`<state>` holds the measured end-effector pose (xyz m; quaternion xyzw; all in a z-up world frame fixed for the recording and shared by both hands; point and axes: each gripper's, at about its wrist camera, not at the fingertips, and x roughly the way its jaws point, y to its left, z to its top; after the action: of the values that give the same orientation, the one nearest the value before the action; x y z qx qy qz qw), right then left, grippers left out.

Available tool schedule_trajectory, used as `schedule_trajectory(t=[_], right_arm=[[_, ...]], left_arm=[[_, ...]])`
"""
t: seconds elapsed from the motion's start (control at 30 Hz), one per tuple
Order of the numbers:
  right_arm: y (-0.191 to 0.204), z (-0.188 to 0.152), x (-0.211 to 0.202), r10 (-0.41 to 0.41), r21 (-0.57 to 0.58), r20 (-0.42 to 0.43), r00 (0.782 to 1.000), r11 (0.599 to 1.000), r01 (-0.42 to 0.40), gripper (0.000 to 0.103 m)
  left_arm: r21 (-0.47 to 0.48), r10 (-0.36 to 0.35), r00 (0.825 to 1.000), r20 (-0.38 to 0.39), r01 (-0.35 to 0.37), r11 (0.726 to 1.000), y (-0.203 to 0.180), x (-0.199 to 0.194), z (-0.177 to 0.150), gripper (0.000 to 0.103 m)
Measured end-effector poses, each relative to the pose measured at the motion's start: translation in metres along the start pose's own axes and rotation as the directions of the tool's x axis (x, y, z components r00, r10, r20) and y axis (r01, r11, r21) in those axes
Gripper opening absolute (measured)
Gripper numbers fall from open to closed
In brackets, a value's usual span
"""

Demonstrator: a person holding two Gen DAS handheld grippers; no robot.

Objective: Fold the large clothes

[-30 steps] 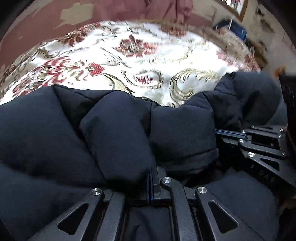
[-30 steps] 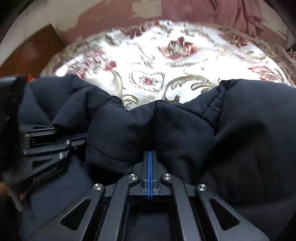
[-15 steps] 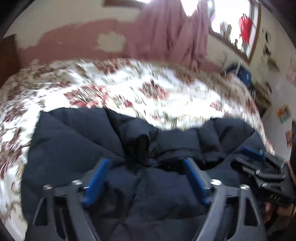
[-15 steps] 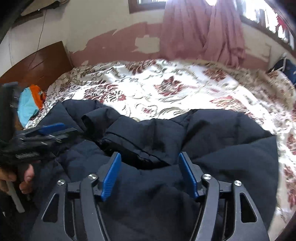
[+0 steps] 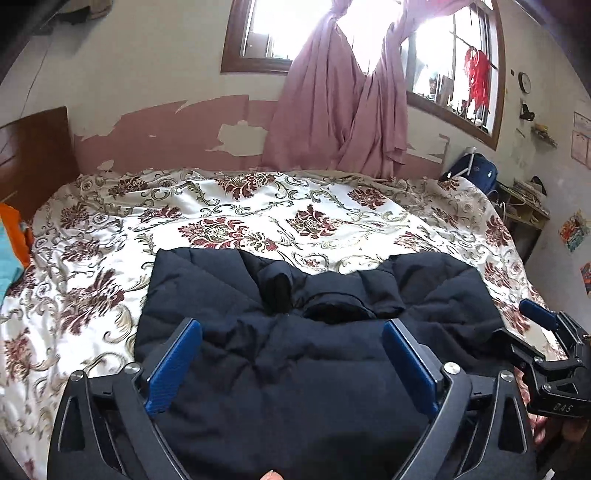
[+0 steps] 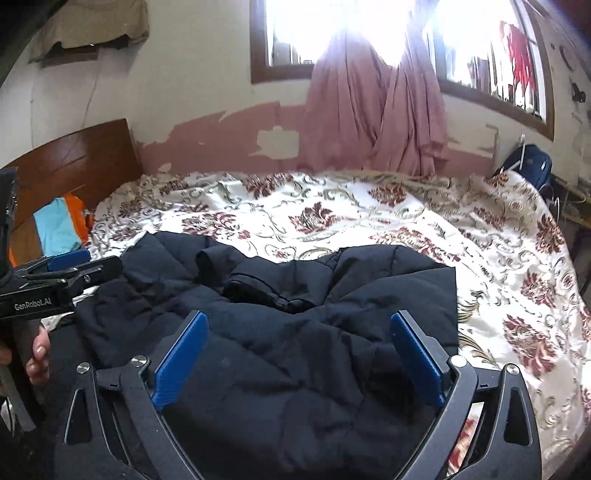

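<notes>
Nearest the lens, both grippers are being held released. The left gripper (image 5: 291, 363) and right gripper (image 6: 299, 363) have jaws that have just been opening, now spread wide w/ blue pads (image 5: 173, 367) clear of the cloth, so nothing is being gripped; the fabric is only being seen between them from above.

Just beyond, one dark navy puffer jacket (image 5: 314, 332) is lying folded over on the near part of the bed (image 5: 92, 258), closer to its near edge than to the headboard (image 6: 74, 162) side, w/ the floral bedspread (image 6: 369, 218) showing bare past it.

Risks, as judged:
- The padded layers are looking springy; the fold is prob. being pushed back open by trapped air, esp. at the bunched centre where a cuff or collar (image 5: 277, 288) is sticking up.
- The far edge is lying uneven, so the next fold is likely being skewed if taken w/o squaring it first.
- Slick shell fabric may be slipping from narrow pads if only the top layer is being pinched.
- The two tools are being held close together; a clash is possible.

Counts: 1 jacket, 2 grippers, 4 blue pads, 1 bed, 1 orange-and-teal item (image 6: 62, 225) at the headboard end, 2 pink curtains (image 5: 340, 103) tied at the window (image 5: 258, 33), 1 blue bag (image 5: 476, 170) past the far right corner.
</notes>
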<state>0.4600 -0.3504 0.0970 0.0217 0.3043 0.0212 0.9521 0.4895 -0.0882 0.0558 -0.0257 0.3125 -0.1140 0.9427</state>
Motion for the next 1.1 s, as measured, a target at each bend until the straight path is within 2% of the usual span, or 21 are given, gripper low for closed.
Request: schedule_trajectory(t=[0.13, 0.37, 0.6, 0.77, 0.87, 0.97, 1.1], right_arm=[[0.012, -0.005, -0.045, 0.003, -0.021, 0.044, 0.999, 1.000, -0.002, 0.101], [0.027, -0.012, -0.119, 0.019, -0.040, 0.137, 0.990, 0.999, -0.013, 0.101], [0.038, -0.035, -0.181, 0.042, -0.017, 0.199, 0.979, 0.999, -0.039, 0.101], [0.055, -0.061, -0.216, 0.053, -0.039, 0.238, 0.970, 0.998, -0.045, 0.101], [0.062, -0.075, -0.232, 0.052, -0.057, 0.256, 0.965, 0.998, -0.039, 0.101], [0.066, -0.089, -0.251, 0.053, -0.048, 0.281, 0.958, 0.998, -0.041, 0.101], [0.072, -0.102, -0.272, 0.039, -0.031, 0.308, 0.950, 0.999, -0.031, 0.101]], left_arm=[[-0.006, -0.025, 0.998, 0.064, 0.025, 1.000, -0.003, -0.048, -0.009, 0.103], [0.020, -0.008, 0.989, 0.148, 0.005, 1.000, -0.006, -0.120, -0.026, 0.103], [0.053, 0.007, 0.970, 0.244, -0.020, 0.998, -0.009, -0.185, -0.056, 0.103], [0.032, -0.095, 0.978, 0.186, 0.090, 0.995, -0.008, -0.216, -0.082, 0.103], [0.026, -0.107, 0.976, 0.192, 0.104, 0.994, -0.007, -0.231, -0.096, 0.103], [0.043, -0.084, 0.970, 0.228, 0.076, 0.996, -0.008, -0.247, -0.111, 0.103], [0.068, 0.002, 0.963, 0.269, -0.022, 0.997, -0.010, -0.265, -0.128, 0.103]])
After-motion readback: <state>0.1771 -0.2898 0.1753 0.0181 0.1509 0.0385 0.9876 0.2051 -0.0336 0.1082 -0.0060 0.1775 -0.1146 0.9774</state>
